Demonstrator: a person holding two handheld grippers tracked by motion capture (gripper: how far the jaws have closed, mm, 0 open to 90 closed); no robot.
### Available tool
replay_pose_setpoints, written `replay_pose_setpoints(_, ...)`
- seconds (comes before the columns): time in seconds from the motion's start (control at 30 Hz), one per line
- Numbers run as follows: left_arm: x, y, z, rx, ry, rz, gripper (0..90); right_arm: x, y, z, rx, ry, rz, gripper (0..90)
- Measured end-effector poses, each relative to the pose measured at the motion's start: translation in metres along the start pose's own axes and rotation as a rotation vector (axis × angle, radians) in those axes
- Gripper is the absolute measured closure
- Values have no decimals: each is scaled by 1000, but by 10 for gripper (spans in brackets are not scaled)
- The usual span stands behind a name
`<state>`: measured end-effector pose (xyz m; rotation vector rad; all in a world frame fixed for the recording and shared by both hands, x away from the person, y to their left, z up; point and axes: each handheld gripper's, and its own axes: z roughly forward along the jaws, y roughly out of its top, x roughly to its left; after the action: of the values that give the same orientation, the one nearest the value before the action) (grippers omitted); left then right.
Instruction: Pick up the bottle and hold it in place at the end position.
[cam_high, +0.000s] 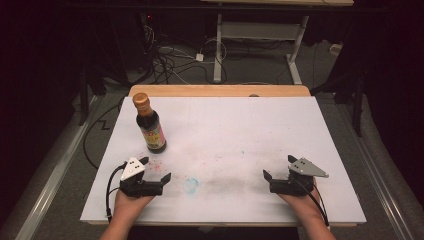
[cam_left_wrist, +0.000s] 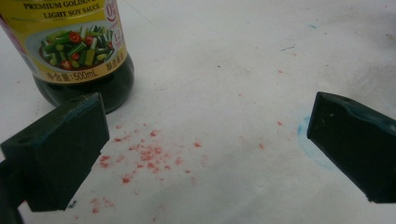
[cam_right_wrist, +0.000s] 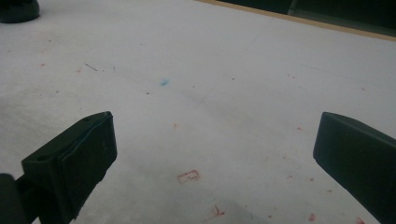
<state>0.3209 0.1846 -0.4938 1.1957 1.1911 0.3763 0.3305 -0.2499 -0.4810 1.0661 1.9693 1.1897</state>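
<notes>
One soy sauce bottle (cam_high: 149, 123); two grippers (cam_high: 157, 169) (cam_high: 278, 169), apparently empty.

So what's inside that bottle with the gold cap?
The bottle holds dark liquid, visible through the glass below the label in the left gripper view; the label reads light soy sauce. The label and cap cover the rest, so how full it is can't be seen.
</notes>
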Motion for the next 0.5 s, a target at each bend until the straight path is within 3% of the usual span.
replay_pose_setpoints(0.13, 4, 6, 1, 3, 15, -14, 0, -1, 0, 0, -4, 4, 6, 4)
replay_pose_setpoints(0.27, 11, 23, 5, -42, 40, -51, 0, 0, 0, 0, -3, -1, -1, 4)
replay_pose_setpoints(0.37, 17, 41, 12, -76, 68, -50, 0, -1, 0, -1, -7, 2, -3, 4)
replay_pose_setpoints(0.5, 20, 52, 19, -88, 74, -63, 0, 0, 1, -1, -7, 2, -7, 4)
